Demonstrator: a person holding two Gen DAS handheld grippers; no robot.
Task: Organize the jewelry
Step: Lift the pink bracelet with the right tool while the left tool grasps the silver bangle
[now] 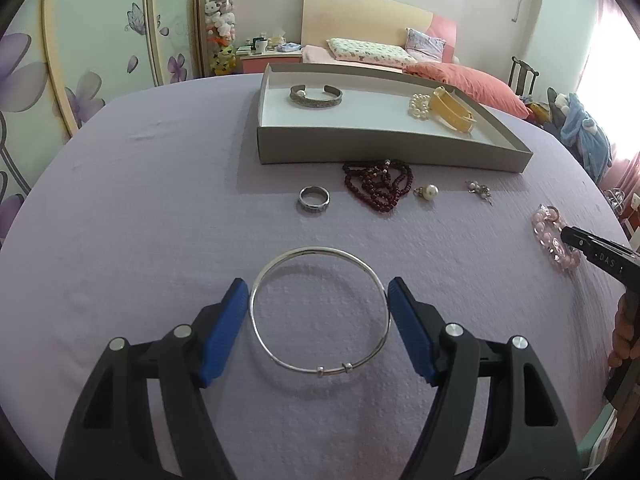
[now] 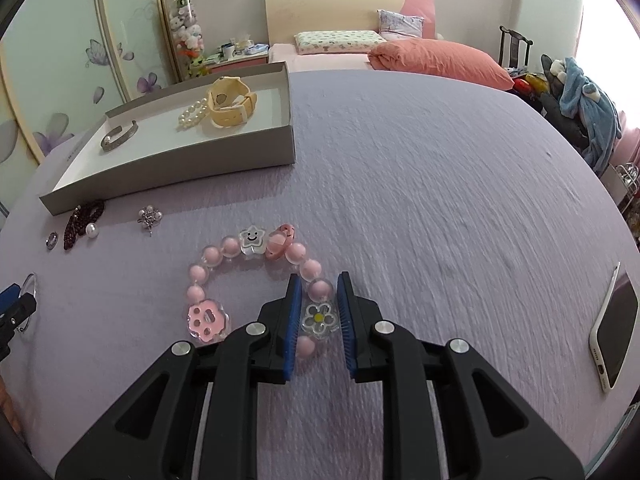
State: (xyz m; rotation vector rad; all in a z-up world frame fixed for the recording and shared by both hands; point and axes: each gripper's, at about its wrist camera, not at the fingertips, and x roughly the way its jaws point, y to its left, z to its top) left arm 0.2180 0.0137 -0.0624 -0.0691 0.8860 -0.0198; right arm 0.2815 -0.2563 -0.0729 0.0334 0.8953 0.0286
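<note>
Both grippers straddle their catches: left gripper (image 1: 318,300) spread wide, pads touching the silver bangle (image 1: 320,312); right gripper (image 2: 318,312) narrow around the pink bead bracelet (image 2: 256,280). Lift level, then on to the tray (image 1: 360,142).

Cloth (image 1: 160,200): we see plain lilac.
Tray (image 1: 360,148): grey walls, white floor.
Bangle (image 1: 320,312): silver.
Bead strand (image 1: 378,186): dark red.
Bracelet (image 2: 248,280): pink beads, clear flower charm.
Watch (image 2: 232,100): yellow.
Pads (image 1: 224,332): blue.
</note>
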